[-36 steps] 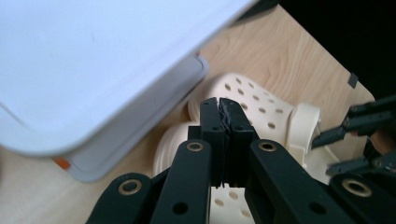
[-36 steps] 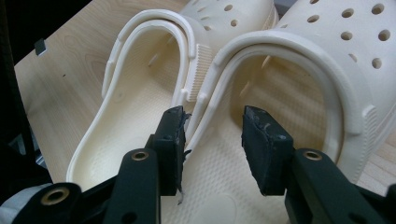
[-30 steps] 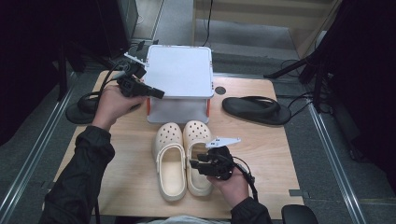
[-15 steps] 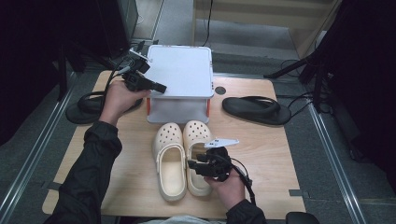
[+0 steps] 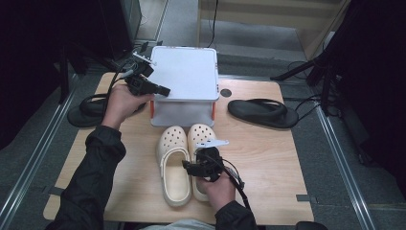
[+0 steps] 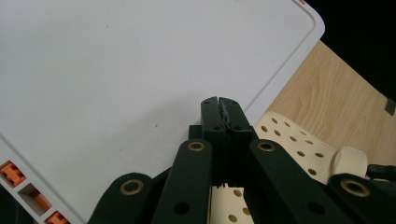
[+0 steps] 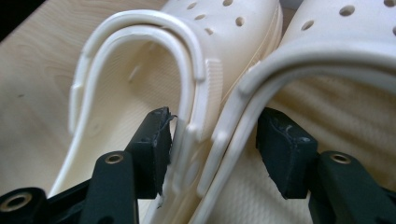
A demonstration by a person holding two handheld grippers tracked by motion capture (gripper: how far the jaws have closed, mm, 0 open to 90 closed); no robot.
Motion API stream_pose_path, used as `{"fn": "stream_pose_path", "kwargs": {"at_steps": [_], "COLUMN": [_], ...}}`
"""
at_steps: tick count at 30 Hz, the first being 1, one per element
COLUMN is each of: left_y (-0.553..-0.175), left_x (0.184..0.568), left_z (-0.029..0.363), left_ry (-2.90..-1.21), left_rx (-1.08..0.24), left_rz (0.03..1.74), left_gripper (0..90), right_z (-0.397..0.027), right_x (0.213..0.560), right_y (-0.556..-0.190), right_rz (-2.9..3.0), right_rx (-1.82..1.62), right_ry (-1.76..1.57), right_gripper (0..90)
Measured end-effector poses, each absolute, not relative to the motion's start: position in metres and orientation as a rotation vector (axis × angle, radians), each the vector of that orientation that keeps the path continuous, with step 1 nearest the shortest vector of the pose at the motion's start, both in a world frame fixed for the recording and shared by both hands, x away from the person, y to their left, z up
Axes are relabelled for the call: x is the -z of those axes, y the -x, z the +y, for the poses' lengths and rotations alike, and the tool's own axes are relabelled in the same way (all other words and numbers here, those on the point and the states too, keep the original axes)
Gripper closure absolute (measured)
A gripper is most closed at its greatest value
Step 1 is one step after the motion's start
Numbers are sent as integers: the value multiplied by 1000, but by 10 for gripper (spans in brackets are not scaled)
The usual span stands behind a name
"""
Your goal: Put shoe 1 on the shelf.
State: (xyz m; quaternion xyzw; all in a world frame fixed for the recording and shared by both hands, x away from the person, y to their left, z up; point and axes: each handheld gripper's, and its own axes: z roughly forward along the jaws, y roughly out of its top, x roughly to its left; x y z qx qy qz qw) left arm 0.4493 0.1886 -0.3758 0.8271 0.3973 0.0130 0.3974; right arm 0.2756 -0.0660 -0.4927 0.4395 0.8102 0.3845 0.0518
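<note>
Two cream clogs lie side by side on the wooden table, the left clog (image 5: 173, 167) (image 7: 140, 70) and the right clog (image 5: 201, 136) (image 7: 336, 46). My right gripper (image 5: 187, 166) (image 7: 212, 135) straddles their two adjoining walls, one jaw inside each shoe. Its jaws have just been opening, and the pads stand a little off the walls. A white box with a flat lid (image 5: 186, 72) (image 6: 116, 70) stands behind the clogs. My left gripper (image 5: 165, 90) (image 6: 219, 105) is shut with nothing in it, its tips over the lid's near left corner.
A black flip-flop (image 5: 263, 112) lies on the table (image 5: 268, 167) to the right of the box. Another dark sandal (image 5: 84, 112) sits at the table's left edge, behind my left forearm. Dark stands and cables surround the table.
The right gripper's jaws have spread wider around the clogs' adjoining walls, and that hand has shifted slightly left. The left gripper has stayed shut over the lid's corner.
</note>
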Motion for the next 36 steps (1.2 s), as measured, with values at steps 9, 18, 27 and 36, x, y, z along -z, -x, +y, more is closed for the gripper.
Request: {"fn": "stream_pose_path", "kwargs": {"at_steps": [9, 18, 27, 36], "left_y": [-448, -448, -449, -449], "left_x": [376, 374, 376, 376], "left_z": [188, 188, 190, 191], "left_ry": [-2102, -2110, -2094, -2085], "left_rx": [-44, -57, -28, -18], "left_rz": [1002, 1013, 1015, 1016], "left_gripper": [900, 899, 900, 900], "right_z": [-58, -62, -68, -72], "right_x": [495, 494, 490, 484], "right_y": [-283, -287, -290, -294], "right_rz": [2431, 2414, 2401, 2402], "right_rx": [-1147, -1176, -1138, -1106], "right_ry": [-1406, -1532, -1520, -1494], "right_gripper": [483, 568, 646, 667]}}
